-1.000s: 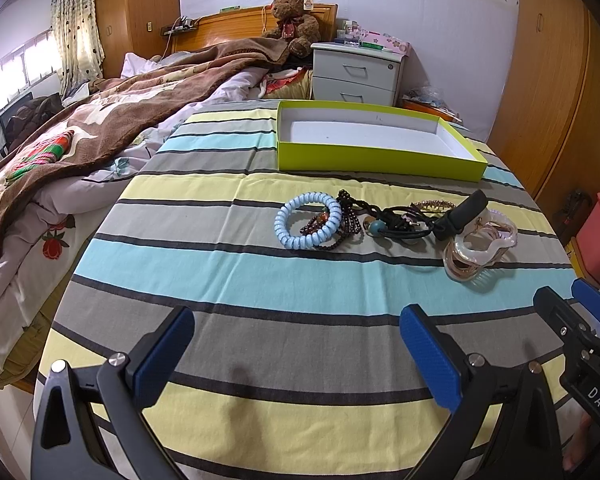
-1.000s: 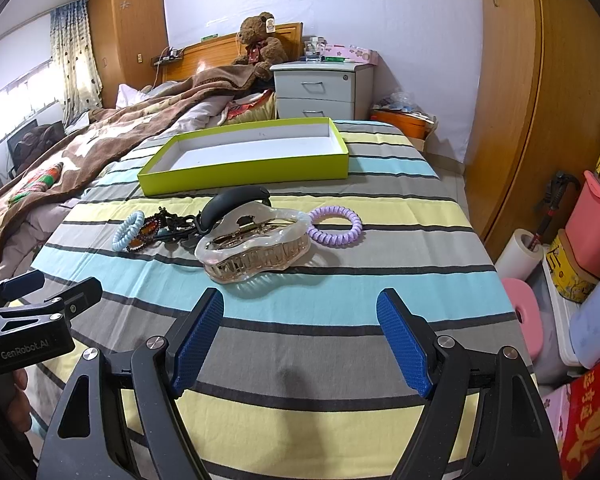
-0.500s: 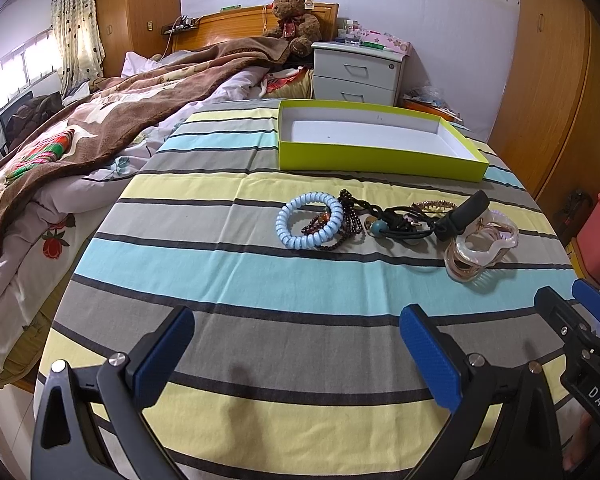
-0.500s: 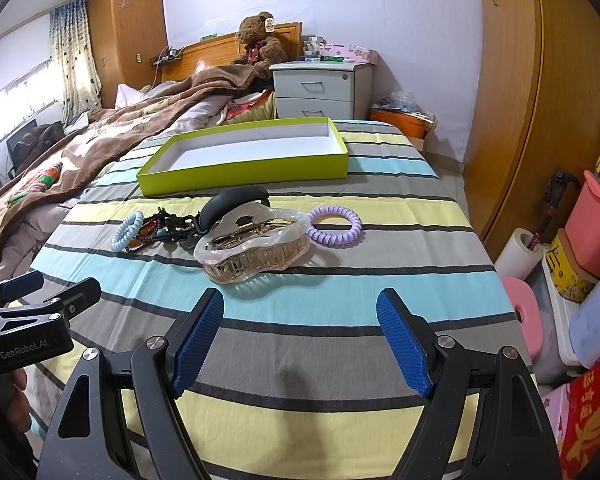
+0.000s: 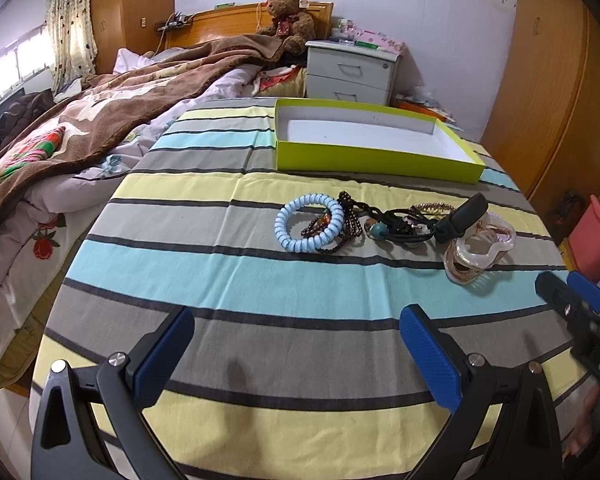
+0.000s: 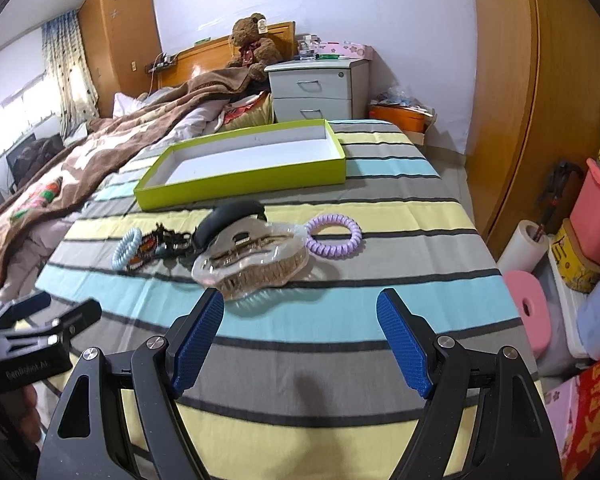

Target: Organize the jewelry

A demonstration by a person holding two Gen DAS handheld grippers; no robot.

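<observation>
Both claws released: left gripper [image 5: 296,354], right gripper [image 6: 300,344] (nothing held). Risk: snagging tangled bracelets [image 5: 340,226] beside clear hair claw [image 6: 252,258], dragging 2 together mid-table.

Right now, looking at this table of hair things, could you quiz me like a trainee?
1. True or false: the green box already holds jewelry.
2. Which coil tie lies apart from the pile: A the blue coil tie or B the purple coil tie?
3. Fill in: the left hand-held gripper and right hand-held gripper are both ____.

Key: 1 false, it shows only its bare white floor. 2 B. 3 open.
</observation>
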